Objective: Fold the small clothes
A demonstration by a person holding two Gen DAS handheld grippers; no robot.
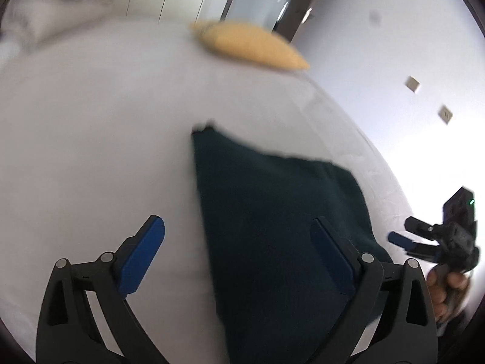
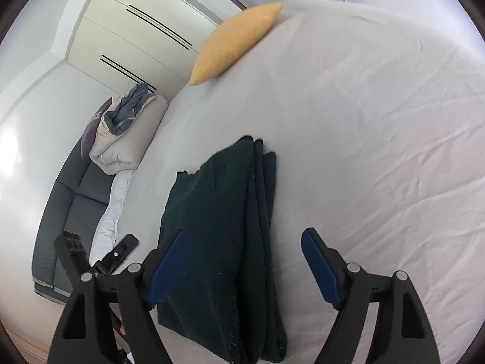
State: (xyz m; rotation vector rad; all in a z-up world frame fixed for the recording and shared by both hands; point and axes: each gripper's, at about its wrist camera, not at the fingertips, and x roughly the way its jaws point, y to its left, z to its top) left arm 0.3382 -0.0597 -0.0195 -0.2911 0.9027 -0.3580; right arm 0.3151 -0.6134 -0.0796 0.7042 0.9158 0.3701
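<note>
A dark green cloth [image 1: 272,221] lies folded in several layers on the white bed sheet [image 1: 91,121]; it also shows in the right wrist view [image 2: 221,230] with its stacked edges on the right. My left gripper [image 1: 239,251] is open and empty above the cloth's left edge. My right gripper [image 2: 242,270] is open and empty over the cloth's near end. The right gripper also shows in the left wrist view [image 1: 403,242], at the cloth's right side. The left gripper also shows in the right wrist view [image 2: 121,248], left of the cloth.
A yellow pillow [image 2: 233,42] lies at the far edge of the bed [image 2: 379,121]. A grey sofa [image 2: 75,200] with a bundled duvet [image 2: 127,139] and a purple cushion [image 2: 91,133] stands beside the bed. White wardrobe doors [image 2: 136,30] stand behind.
</note>
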